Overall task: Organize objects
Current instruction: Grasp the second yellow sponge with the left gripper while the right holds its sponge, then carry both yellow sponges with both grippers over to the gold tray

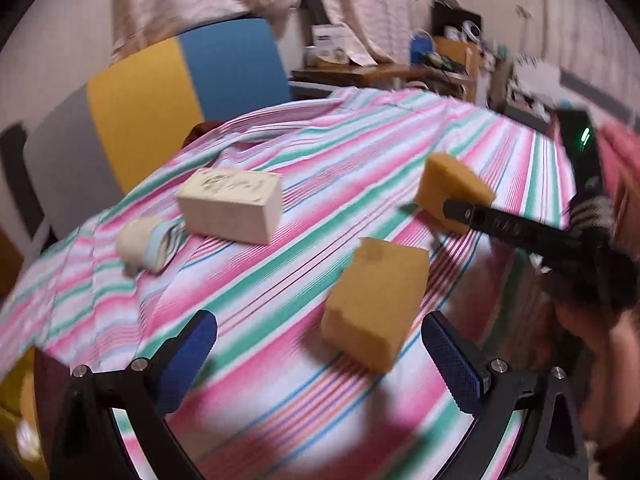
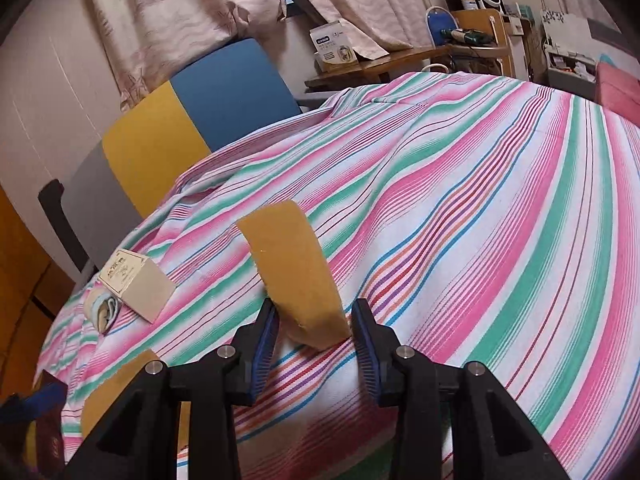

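Blue-padded, the right gripper (image 2: 314, 336) clamps a tan foam sponge block (image 2: 294, 268) over the striped cloth (image 2: 480, 220), best carried level toward the matching sponge (image 1: 376, 300) before the wide-open left gripper (image 1: 320, 364).

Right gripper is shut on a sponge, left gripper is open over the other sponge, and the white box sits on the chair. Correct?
Not quite: the white box sits on the striped cloth, as the left wrist view shows. The rest holds: right gripper grips one sponge, left gripper open by the other sponge.

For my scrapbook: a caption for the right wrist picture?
Right gripper squeezing a yellow sponge above the striped cloth.
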Demonstrator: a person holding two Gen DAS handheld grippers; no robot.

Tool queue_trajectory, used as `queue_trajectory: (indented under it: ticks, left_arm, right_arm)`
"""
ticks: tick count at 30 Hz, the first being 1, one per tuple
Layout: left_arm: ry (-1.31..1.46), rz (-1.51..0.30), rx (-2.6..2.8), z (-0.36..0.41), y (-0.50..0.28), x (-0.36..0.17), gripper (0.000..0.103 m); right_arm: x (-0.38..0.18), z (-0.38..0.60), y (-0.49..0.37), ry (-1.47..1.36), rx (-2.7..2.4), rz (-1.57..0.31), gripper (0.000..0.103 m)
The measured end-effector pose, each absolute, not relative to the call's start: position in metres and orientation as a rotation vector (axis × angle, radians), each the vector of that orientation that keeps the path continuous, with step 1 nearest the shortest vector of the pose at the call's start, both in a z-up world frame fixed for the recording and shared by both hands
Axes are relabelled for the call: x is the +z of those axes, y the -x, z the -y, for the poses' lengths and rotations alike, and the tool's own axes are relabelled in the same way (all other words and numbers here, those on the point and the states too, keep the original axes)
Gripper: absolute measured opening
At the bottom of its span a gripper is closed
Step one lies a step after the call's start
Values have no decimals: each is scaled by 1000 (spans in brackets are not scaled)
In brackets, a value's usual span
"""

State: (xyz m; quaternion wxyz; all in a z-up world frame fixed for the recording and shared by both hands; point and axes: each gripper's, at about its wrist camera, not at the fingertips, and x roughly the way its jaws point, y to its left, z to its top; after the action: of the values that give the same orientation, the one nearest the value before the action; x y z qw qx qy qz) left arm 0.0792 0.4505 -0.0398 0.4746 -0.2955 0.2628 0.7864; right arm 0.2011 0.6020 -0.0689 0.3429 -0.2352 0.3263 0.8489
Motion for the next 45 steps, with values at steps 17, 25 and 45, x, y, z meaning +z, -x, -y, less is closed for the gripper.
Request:
queue_trajectory:
  ticks: [17, 25, 45]
  left_arm:
    - [500, -735, 1878, -455, -106, -62, 55]
    - [527, -635, 2009, -414, -95, -60, 55]
    - [643, -378, 2202, -332, -97, -59, 55]
  right_arm:
    - [-67, -598, -199, 596, 2219, -798, 36]
    - [-60, -587, -197, 569, 2262, -725, 35]
    - [-44, -520, -150, 695, 2445, -234, 35]
